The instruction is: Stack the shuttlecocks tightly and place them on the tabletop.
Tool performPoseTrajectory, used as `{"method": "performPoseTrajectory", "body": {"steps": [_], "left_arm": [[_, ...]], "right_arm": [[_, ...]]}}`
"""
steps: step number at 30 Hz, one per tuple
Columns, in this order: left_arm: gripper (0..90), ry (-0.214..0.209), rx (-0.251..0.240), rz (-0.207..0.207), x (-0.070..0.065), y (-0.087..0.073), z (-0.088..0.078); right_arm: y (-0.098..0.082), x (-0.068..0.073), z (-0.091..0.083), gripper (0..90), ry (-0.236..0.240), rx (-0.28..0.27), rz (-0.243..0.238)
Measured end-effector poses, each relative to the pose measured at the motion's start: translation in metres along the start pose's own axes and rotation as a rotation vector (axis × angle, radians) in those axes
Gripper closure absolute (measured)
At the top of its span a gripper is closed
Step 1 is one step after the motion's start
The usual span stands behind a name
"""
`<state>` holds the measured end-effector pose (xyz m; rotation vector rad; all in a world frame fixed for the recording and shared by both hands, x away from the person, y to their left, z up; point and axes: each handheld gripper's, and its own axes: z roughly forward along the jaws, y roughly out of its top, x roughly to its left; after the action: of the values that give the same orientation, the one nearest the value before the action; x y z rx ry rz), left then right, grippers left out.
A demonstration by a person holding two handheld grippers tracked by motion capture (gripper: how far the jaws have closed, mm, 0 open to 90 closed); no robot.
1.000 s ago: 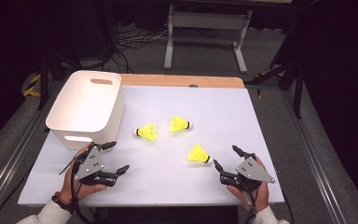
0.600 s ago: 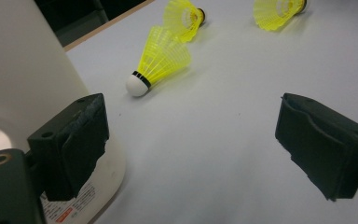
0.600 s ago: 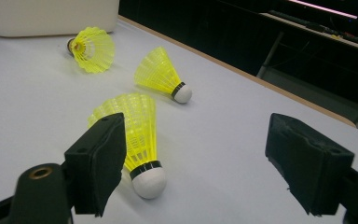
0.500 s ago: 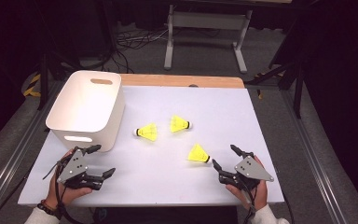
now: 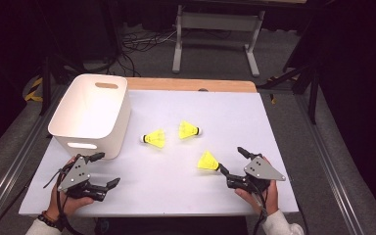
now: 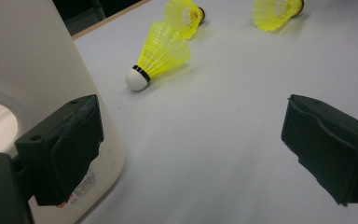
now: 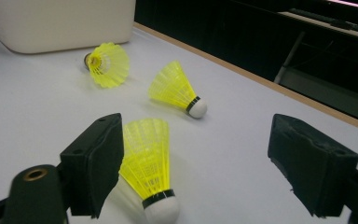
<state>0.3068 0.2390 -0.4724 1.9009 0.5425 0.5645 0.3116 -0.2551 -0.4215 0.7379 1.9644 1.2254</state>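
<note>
High view showed the left gripper (image 5: 105,169) beside the bin (image 5: 90,115), jaws just spread wider, nothing between; right gripper (image 5: 231,162) spread beside the nearest shuttlecock (image 5: 207,161).

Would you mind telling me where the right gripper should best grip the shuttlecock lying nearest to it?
Probably across the yellow skirt just above the cork. The nearest shuttlecock lies on its side, cork toward the right gripper, beside one of its open jaws. Slide sideways so the jaws straddle the skirt, then close gently; the rounded cork would likely slip.
</note>
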Motion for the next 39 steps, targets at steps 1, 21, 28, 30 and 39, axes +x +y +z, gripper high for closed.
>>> {"method": "performPoseTrajectory", "body": {"steps": [1,21,28,30,39], "left_arm": [[6.5,0.001,0.006,0.002,-0.001,-0.001,-0.001],[6.5,0.022,-0.010,-0.029,0.000,-0.004,-0.008],[6.6,0.016,-0.014,-0.032,0.000,-0.004,-0.008],[6.6,0.017,-0.016,-0.038,0.001,-0.005,-0.008],[6.6,0.018,-0.015,-0.046,0.003,-0.006,-0.007]], "right_arm": [[0.006,-0.001,0.003,17.6,0.011,-0.001,0.002],[0.062,-0.008,0.043,17.9,0.083,-0.006,-0.051],[0.081,-0.007,0.066,15.7,0.137,0.083,-0.047],[0.084,-0.007,0.075,15.7,0.142,0.097,-0.041],[0.103,-0.003,0.123,23.3,0.163,0.225,-0.062]]}}
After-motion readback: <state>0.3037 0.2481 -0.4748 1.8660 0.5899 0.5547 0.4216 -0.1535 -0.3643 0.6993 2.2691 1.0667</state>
